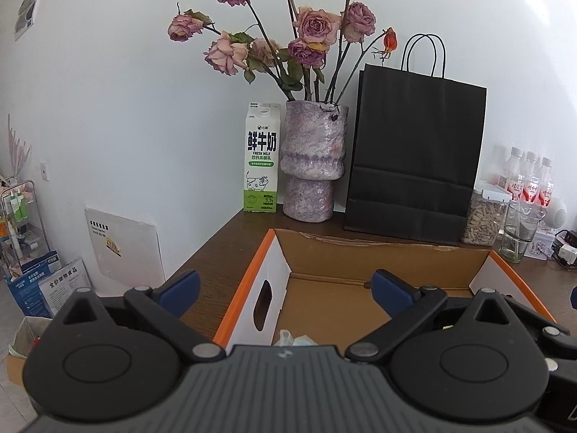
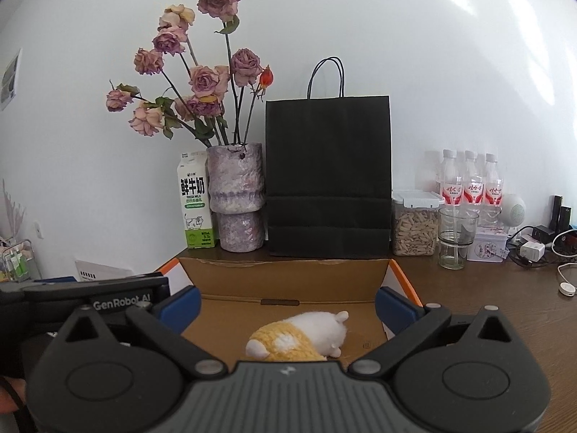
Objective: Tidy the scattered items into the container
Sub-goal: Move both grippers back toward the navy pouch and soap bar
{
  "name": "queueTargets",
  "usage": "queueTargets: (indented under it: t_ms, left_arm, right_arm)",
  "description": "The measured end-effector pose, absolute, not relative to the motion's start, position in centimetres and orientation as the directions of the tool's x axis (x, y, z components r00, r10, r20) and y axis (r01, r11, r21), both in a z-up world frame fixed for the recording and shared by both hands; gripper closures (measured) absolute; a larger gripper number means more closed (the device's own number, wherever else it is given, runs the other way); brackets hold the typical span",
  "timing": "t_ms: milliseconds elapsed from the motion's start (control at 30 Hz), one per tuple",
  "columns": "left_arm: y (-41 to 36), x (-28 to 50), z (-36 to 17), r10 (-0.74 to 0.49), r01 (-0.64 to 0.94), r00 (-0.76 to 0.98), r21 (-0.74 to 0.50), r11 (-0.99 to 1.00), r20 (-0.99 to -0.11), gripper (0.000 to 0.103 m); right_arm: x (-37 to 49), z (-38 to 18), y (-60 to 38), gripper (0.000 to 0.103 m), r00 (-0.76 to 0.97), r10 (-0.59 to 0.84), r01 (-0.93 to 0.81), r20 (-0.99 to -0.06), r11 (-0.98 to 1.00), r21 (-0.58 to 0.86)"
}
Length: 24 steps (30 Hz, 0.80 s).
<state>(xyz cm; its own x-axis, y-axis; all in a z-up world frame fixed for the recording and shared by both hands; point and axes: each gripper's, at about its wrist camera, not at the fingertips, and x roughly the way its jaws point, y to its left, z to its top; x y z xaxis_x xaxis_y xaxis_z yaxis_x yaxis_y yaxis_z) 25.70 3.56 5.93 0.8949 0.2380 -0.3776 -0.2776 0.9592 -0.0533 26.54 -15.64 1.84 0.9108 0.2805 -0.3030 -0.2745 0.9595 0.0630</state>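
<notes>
1. Container: the open brown cardboard box with orange rim (image 2: pixel 400 270) sits on the dark wooden tabletop (image 2: pixel 487 288), filling the lower centre of both views.
2. Task item: a white plush toy in a yellow knitted jacket (image 2: pixel 299 335) lies on its side on the box floor, lower centre of the right wrist view, clear of both fingers.
3. Right gripper (image 2: pixel 286 305): jaws fully apart, nothing between the blue pads — the toy lies below and beyond them, untouched.
4. Left gripper (image 1: pixel 285 288): jaws wide apart and empty, straddling the box's left white wall with its oval hand-hole (image 1: pixel 265 303). A pale crumpled scrap (image 1: pixel 294 337) shows just above the gripper body at lower centre; what it is cannot be told.
5. Step in hand, as judged: the release of the plush toy into the box looks complete.
6. Next move, as judged: lift the right gripper clear of the box without snagging the rim, then seek any remaining loose item — none is visible on the tabletop in these views.
7. Background along the wall: milk carton (image 2: pixel 194 202), mottled purple vase of dried roses (image 2: pixel 236 198), black paper bag (image 2: pixel 328 176). Not task items, by appearance.
</notes>
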Motion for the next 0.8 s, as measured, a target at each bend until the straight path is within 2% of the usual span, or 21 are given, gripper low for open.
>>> queueTargets:
  t_ms: [433,800]
  left_arm:
    - [3.8,20.9,8.4,0.227,-0.263,0.929,-0.093,0.960,-0.291,0.000]
    - [4.1,14.4,9.4,0.189,-0.220,0.950,-0.104,0.970,-0.248,0.000]
  right_arm:
    - [23.0,3.7,-15.9,0.000,0.900,0.358,-0.354,-0.248,0.933,0.063]
    - [16.0,5.4,-17.1,0.000,0.914,0.363,-0.373,-0.182,0.928,-0.024]
